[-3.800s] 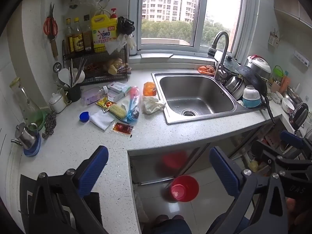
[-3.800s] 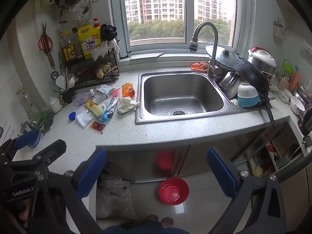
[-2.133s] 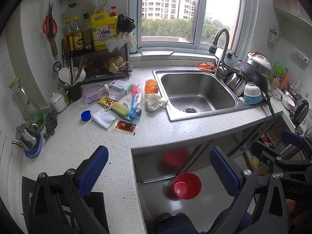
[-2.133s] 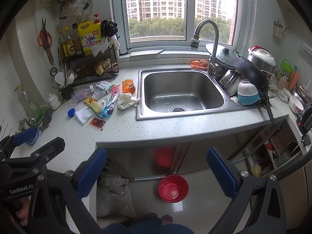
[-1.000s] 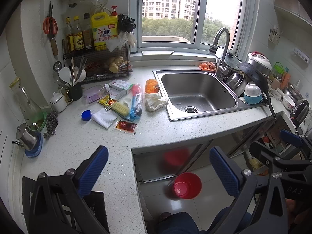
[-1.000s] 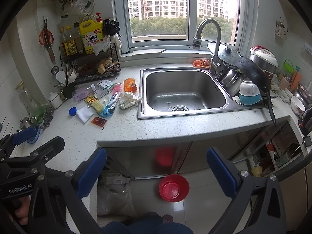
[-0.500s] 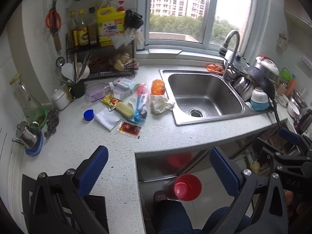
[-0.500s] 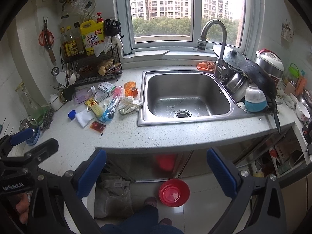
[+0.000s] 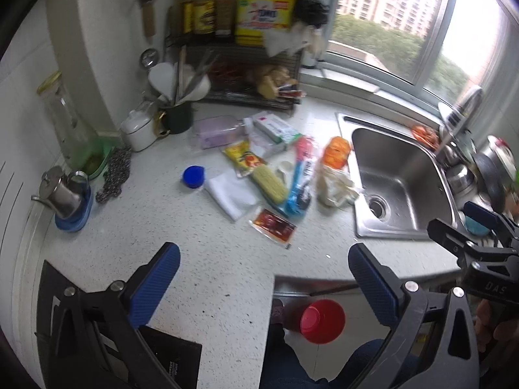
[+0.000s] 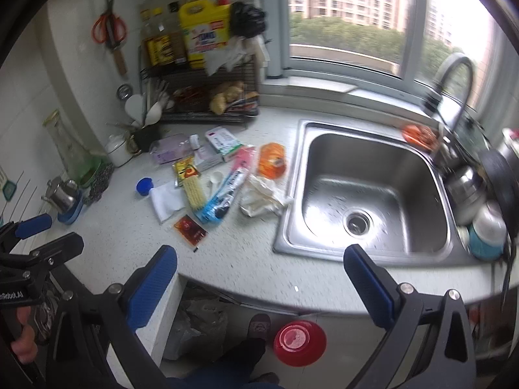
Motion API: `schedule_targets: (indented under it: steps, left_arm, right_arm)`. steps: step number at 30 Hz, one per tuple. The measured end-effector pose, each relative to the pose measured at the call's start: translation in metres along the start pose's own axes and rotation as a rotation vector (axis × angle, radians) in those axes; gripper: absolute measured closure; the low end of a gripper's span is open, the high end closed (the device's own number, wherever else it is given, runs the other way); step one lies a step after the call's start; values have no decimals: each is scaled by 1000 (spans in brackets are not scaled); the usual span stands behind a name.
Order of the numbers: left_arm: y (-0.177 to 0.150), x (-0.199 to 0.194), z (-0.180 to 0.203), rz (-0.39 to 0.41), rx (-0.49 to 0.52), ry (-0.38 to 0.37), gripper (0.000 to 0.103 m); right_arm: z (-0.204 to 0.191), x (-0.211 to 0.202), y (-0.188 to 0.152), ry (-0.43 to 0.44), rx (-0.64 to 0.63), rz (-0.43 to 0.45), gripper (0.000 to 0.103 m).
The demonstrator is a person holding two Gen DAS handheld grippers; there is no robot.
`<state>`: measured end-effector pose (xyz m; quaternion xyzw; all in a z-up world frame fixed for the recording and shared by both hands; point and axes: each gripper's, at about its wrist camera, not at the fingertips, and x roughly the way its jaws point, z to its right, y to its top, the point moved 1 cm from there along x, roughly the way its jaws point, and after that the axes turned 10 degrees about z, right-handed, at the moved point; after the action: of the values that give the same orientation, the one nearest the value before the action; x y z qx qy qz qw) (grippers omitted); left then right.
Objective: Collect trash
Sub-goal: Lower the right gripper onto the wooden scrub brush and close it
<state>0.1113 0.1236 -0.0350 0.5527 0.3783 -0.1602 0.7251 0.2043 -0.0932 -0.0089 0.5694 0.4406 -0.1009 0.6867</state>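
Approach step, nothing grasped. Left gripper (image 9: 262, 267) and right gripper (image 10: 259, 264) both stand spread wide and empty above the desk (image 9: 211, 259) edge. Trash (image 9: 272, 191) lies scattered left of the sink (image 10: 373, 188). Next: descend onto the nearest sauce packet (image 9: 272, 225).

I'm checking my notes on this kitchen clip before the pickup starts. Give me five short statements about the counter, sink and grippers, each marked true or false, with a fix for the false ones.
1. The left hand-held gripper holds a wrapper. False: it is open and empty, above the counter.
2. The red sauce packet lies at the near edge of the trash pile. True.
3. The sink is full of dishes. False: its basin is bare; the dishes are stacked to its right.
4. A blue bottle cap lies left of the white napkin. True.
5. The right hand-held gripper is shut. False: it is open.
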Motion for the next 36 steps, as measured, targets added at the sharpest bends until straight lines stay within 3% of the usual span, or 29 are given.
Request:
schedule_targets:
  steps: [5,12,17,19,27,36]
  left_arm:
    - [15,37,-26,-30,-54,47,0]
    - [20,103,-57,-146,-118,60,0]
    - [16,139,-73,-212,-148,67,0]
    - [15,153,-79,-235,-165,70,0]
    - [8,205,-92,-326,-200,50,0]
    - [2,225,-98,-367,-201,56,0]
  right_arm:
    - [-19,49,28,119,-65,-49,0]
    - [-58,132,48,239,-163,-168,2]
    - [-81,191,37,293,-236,-302,13]
    - [-85,212,32,306,-258,-350,26]
    - [-91,270,15,320,-282,-505,60]
    - [-96,295,17,319,-329,-555,66]
